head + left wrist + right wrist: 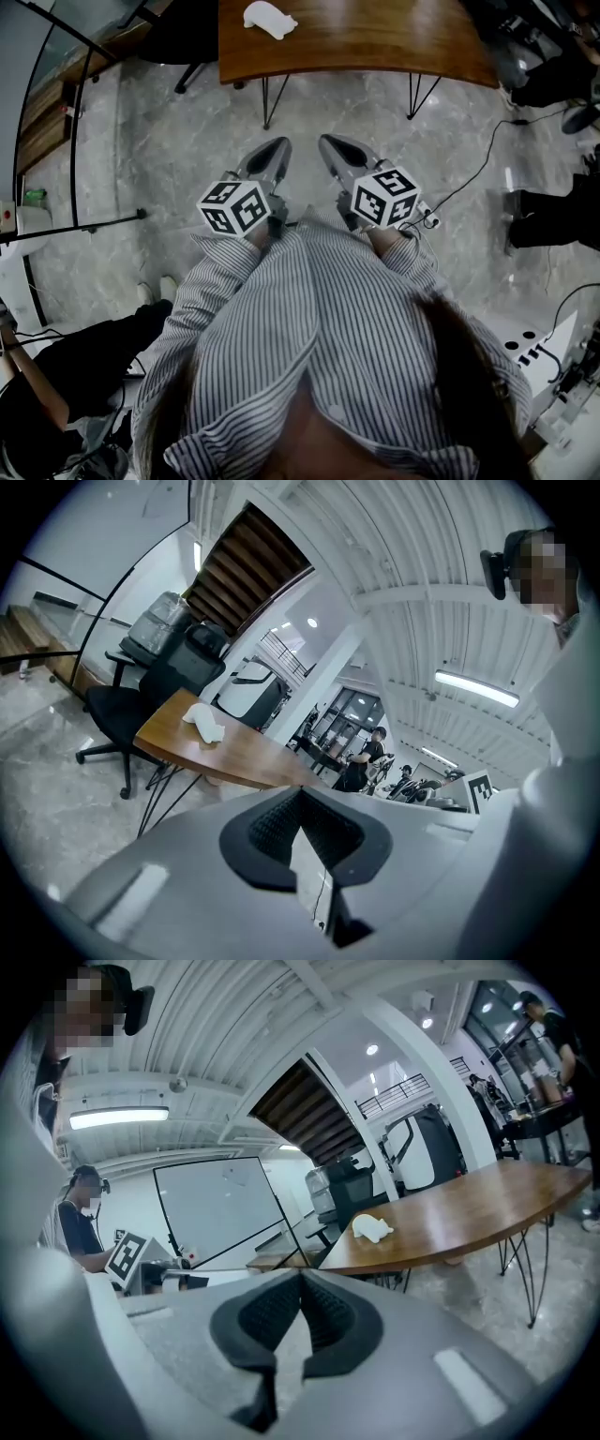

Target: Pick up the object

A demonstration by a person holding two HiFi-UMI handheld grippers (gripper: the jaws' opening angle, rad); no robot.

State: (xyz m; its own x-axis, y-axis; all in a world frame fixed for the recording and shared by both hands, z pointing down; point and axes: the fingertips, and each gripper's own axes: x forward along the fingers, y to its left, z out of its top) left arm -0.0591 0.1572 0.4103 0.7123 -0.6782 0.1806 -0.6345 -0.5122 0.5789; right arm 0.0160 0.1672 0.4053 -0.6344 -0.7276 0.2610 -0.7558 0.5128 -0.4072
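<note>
A: Lighting?
B: Bright, even; strip lights [475, 688] on the ceiling are blown out. Glare is seen on the table [394, 37] top.
A: Quality?
B: Edges are bent by fisheye, corners blacked out, foreground blurred in both gripper views.

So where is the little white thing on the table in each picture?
Head view: the white object is at the top, left of centre, on the wooden table.
Left gripper view: the white object is left of centre, on the table.
Right gripper view: the white object is right of centre, on the table.
Shared landmark: the wooden table itself.
</note>
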